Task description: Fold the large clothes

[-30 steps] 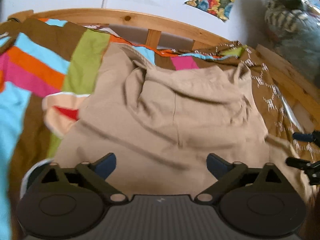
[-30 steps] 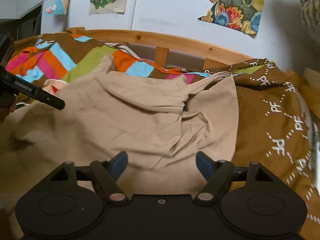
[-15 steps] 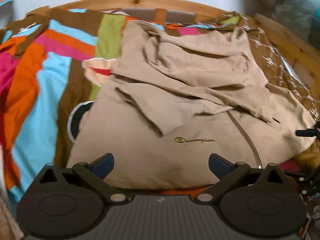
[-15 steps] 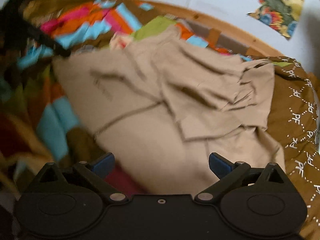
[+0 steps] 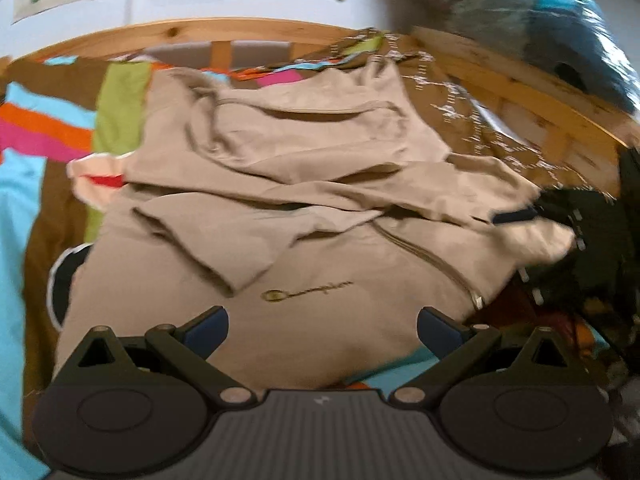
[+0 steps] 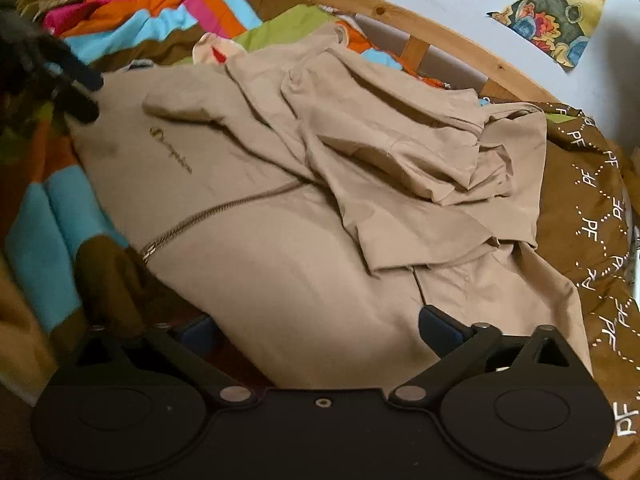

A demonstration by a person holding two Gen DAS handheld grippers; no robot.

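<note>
A large tan zip sweatshirt [image 5: 320, 216] with a small chest logo [image 5: 308, 291] lies crumpled on the bed, its sleeves folded over the body. My left gripper [image 5: 322, 326] is open and empty, just above the garment's near edge. My right gripper [image 6: 316, 330] is open and empty over the sweatshirt [image 6: 300, 208] near its hem. The right gripper also shows in the left wrist view [image 5: 516, 216] at the garment's right edge. The left gripper shows in the right wrist view [image 6: 84, 88] at the far left, by the logo [image 6: 170, 150].
The bed has a striped multicolour quilt [image 5: 48, 136] on the left and a brown patterned cover [image 6: 592, 208] on the right. A wooden headboard [image 5: 248, 36] runs along the back. Pale wall with posters [image 6: 556, 4] behind. A pale cloth [image 5: 96, 184] pokes out beside the sweatshirt.
Both grippers have drawn back toward the near edge of the bed. The sweatshirt now lies spread lower with logo and zip in view. Both stay open.
</note>
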